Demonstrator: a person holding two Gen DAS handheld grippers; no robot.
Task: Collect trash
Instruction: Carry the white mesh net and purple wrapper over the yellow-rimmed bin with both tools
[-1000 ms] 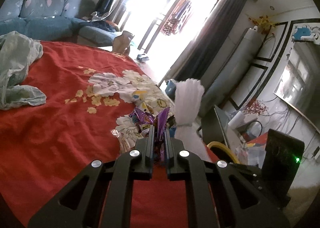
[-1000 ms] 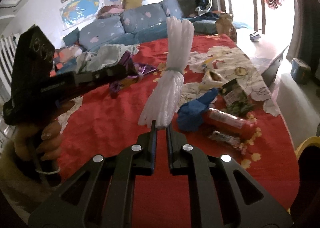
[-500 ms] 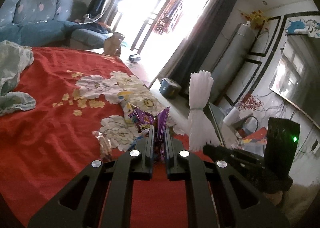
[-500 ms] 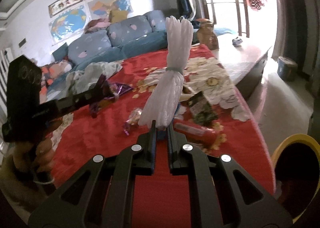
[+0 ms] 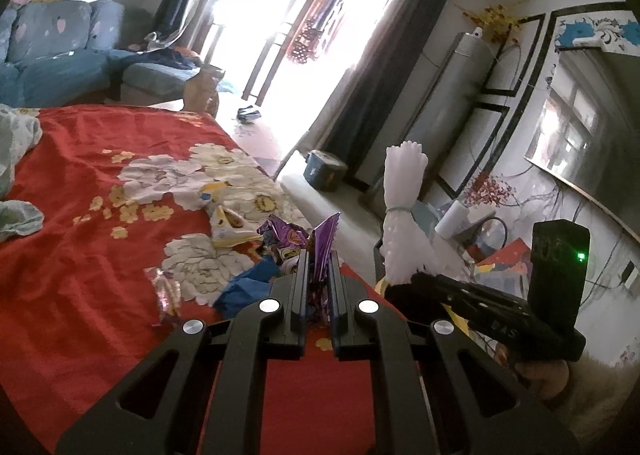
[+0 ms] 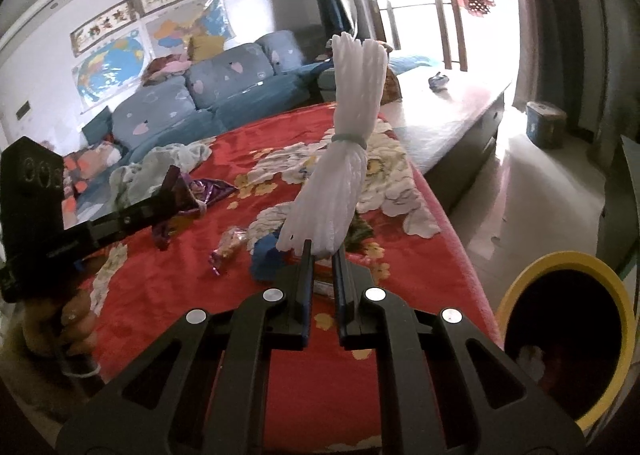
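My left gripper (image 5: 318,259) is shut on a purple snack wrapper (image 5: 322,243), held above the red flowered cloth (image 5: 80,247); the same wrapper (image 6: 182,195) shows at the left of the right wrist view. My right gripper (image 6: 322,251) is shut on a white foam net bundle (image 6: 344,151) tied with a band, which stands up from the jaws; this bundle (image 5: 402,215) also appears right of the left gripper. More trash lies on the cloth: a blue crumpled piece (image 5: 244,287), a clear candy wrapper (image 5: 168,291) and a yellow-white packet (image 5: 228,227).
A yellow-rimmed bin (image 6: 560,335) with a dark inside stands off the cloth's right edge. A pale green cloth (image 6: 160,167) lies at the far side near a blue sofa (image 6: 208,95). A low cabinet (image 6: 452,123) runs toward the bright window.
Both grippers have moved right along the cloth toward its edge, each keeping its load. The yellow-rimmed bin has come further into the right wrist view.
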